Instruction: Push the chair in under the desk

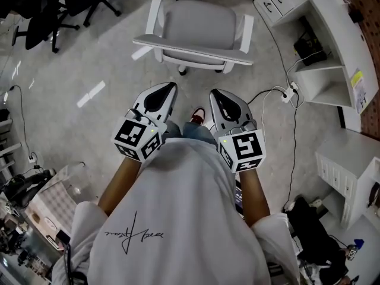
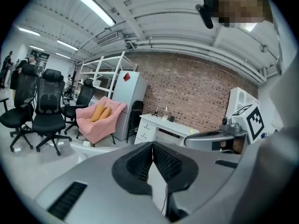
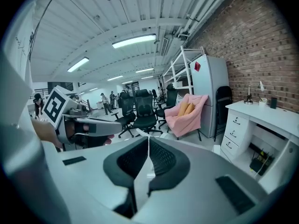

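A white chair with a grey seat (image 1: 199,25) stands on the floor ahead of me, its backrest rail (image 1: 193,47) turned toward me. The white desk (image 1: 329,31) with drawers is at the upper right, apart from the chair. My left gripper (image 1: 168,88) and right gripper (image 1: 215,94) are held side by side a little short of the backrest, touching nothing. Both are shut with nothing between the jaws, which meet in the left gripper view (image 2: 152,146) and in the right gripper view (image 3: 148,143). The desk (image 3: 264,120) shows to the right of the right gripper.
Black office chairs (image 1: 47,8) stand at the upper left. Cables and a power strip (image 1: 290,92) lie on the floor between chair and desk. A white cabinet (image 1: 347,171) is at the right. A pink armchair (image 2: 99,118) and a white fridge (image 2: 128,101) stand by the brick wall.
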A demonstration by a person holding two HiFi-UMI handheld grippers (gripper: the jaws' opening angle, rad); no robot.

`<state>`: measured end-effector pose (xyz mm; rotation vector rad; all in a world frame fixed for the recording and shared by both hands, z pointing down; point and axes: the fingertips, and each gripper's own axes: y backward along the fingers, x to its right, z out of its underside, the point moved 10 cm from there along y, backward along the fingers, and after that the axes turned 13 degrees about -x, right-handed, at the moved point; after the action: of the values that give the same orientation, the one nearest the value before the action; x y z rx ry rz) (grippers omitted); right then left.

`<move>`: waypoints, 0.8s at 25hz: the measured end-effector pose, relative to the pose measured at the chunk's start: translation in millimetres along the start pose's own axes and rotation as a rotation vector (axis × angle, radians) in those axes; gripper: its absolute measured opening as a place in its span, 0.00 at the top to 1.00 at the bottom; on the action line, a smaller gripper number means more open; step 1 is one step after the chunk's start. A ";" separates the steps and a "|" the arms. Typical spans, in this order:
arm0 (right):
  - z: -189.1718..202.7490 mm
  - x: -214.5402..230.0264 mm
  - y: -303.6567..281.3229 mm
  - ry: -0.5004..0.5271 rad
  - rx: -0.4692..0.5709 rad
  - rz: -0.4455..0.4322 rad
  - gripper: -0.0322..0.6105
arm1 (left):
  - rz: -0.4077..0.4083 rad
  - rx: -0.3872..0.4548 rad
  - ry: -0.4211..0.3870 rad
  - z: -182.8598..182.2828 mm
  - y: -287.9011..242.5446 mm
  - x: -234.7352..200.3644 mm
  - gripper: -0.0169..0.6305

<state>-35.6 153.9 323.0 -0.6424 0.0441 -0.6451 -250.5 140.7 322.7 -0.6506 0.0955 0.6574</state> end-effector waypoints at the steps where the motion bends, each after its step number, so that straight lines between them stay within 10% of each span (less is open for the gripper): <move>1: -1.3 2.6 -3.4 0.007 -0.001 -0.009 0.91 | -0.004 -0.005 -0.001 -0.4 -2.2 -1.1 0.97; 20: -27.1 45.4 -88.8 -0.025 -0.142 -0.074 0.81 | -0.115 -0.261 -0.304 -20.1 -47.8 -87.1 0.86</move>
<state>-53.8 58.6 358.9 -0.7921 0.0431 -0.7093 -288.9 53.3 356.6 -0.7930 -0.3129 0.6558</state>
